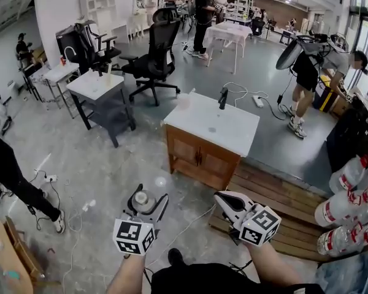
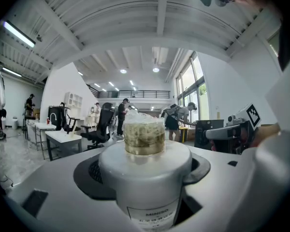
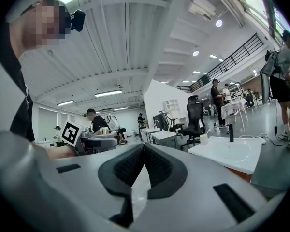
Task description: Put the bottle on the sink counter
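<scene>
Sink counter (image 1: 211,124): white top on a wooden cabinet, with a black faucet (image 1: 222,97) upright near its far edge.

Left gripper (image 1: 148,202): held in the air, well short of the counter's near front. Its jaws are clamped on the bottle.

Right gripper (image 1: 224,199): also short of the counter's front, towards its right end. Its jaws are pressed together with nothing between them.

Bottle (image 2: 144,175): white body, upright between the left jaws, neck up. It is well apart from the counter.

Open lab hall: mock sink counter (image 1: 239,133), office chair (image 1: 156,48), floor power strip (image 1: 257,101).
</scene>
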`<state>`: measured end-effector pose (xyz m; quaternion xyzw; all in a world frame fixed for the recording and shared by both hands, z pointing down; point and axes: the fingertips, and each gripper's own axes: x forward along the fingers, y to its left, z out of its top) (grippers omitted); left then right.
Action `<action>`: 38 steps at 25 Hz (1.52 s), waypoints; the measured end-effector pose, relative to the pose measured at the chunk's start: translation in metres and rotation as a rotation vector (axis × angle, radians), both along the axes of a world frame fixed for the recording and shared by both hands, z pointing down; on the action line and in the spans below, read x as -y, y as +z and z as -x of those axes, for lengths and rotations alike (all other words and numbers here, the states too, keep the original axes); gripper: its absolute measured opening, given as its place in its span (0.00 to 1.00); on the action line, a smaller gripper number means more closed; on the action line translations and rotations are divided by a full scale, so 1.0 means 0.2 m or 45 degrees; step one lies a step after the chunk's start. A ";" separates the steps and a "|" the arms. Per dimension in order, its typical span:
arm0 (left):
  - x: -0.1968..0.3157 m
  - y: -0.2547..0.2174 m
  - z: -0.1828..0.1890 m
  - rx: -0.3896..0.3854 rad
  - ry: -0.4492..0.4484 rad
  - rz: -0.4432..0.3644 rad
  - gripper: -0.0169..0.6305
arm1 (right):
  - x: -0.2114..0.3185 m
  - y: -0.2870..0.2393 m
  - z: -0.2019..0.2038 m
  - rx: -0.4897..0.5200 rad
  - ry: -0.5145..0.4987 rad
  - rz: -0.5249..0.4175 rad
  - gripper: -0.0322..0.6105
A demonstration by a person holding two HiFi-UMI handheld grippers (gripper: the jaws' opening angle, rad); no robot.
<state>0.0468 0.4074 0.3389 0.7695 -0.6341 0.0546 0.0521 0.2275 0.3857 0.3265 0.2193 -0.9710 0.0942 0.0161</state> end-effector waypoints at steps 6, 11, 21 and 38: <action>0.22 0.01 0.26 0.000 0.001 -0.012 0.55 | 0.21 0.04 0.27 -0.018 0.005 0.012 0.07; 0.29 -0.03 0.45 -0.008 0.003 -0.020 0.55 | 0.31 0.01 0.46 -0.006 0.011 0.012 0.07; 0.43 0.00 0.64 0.008 0.014 -0.010 0.55 | 0.47 0.03 0.66 -0.012 0.015 0.022 0.07; 0.92 0.06 0.77 0.019 -0.013 0.041 0.55 | 1.02 0.14 0.81 0.045 -0.014 0.100 0.07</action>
